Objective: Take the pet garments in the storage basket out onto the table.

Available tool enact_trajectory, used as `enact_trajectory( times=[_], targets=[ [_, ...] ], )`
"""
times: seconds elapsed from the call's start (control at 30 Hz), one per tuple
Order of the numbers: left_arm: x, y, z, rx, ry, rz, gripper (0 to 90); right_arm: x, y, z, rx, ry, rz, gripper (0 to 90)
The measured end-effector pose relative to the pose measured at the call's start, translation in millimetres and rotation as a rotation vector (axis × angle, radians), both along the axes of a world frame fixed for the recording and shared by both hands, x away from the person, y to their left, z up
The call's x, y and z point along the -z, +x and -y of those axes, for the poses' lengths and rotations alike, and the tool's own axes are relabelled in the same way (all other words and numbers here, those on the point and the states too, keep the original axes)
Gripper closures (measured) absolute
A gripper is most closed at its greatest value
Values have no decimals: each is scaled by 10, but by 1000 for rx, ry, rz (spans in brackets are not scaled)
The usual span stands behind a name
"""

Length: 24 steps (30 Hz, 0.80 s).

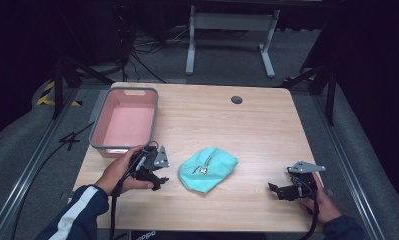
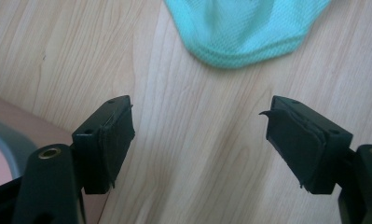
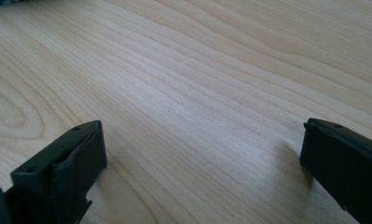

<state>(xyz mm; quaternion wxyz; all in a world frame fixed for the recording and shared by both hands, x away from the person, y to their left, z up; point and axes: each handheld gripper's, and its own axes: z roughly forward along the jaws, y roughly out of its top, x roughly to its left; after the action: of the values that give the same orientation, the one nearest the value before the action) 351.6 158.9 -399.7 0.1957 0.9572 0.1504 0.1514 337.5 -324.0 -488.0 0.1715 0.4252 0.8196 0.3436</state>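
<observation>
Crumpled turquoise mesh cloth [image 1: 207,169] lies mid-near on light wood worktop [image 1: 247,125], untouched. Left hand-held gripper [image 1: 154,177] just left of cloth, jaws spread, aimed at its edge, likely to pinch. Right hand-held gripper [image 1: 279,191] spread, well apart at right, waiting. Pink plastic tub with grey rim [image 1: 125,121] far-left, empty: probable destination.

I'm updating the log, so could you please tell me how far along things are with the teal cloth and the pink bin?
Nothing looks done yet: the teal cloth lies bunched on the table, and the pink bin looks empty. Nothing is in hand: the left tool and right tool are open and empty either side of the cloth. Any grasping and moving presumably remains.
</observation>
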Motion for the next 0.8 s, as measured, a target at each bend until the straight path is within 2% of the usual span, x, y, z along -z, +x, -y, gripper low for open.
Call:
enact_trajectory(
  times=[0.33,0.5,0.8],
  targets=[
    [67,-93,-313,-29,14,32,232,0,0,0,0,0,0,7],
    [109,-121,-441,-48,20,30,230,0,0,0,0,0,0,6],
    [181,-165,-698,-92,3,31,228,0,0,0,0,0,0,7]
  ],
)
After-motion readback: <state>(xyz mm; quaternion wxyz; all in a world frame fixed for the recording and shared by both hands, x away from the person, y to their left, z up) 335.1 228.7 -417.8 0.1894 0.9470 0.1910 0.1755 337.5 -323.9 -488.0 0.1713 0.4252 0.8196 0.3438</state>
